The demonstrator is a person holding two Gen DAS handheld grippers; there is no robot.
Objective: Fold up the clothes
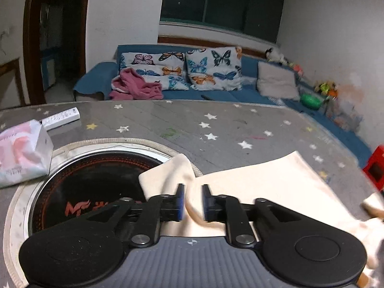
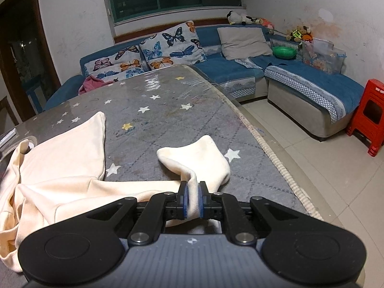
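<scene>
A cream garment [image 1: 264, 182] lies spread on the grey star-patterned table cover [image 1: 192, 120]. In the left wrist view, one corner of it drapes over the rim of a black round cooktop [image 1: 96, 180]. My left gripper [image 1: 193, 201] is shut on a bunched fold of the garment. In the right wrist view the cream garment [image 2: 67, 158] stretches to the left, with a sleeve end [image 2: 199, 156] curling ahead of the fingers. My right gripper [image 2: 192, 199] is shut tight on that sleeve, near the table's right edge [image 2: 264, 139].
A tissue pack [image 1: 21, 151] and a white remote [image 1: 61, 117] lie at the table's left. Behind the table is a blue corner sofa [image 2: 228, 72] with butterfly cushions and a pink garment [image 1: 136, 86]. A red stool [image 2: 369, 117] stands on the tiled floor at right.
</scene>
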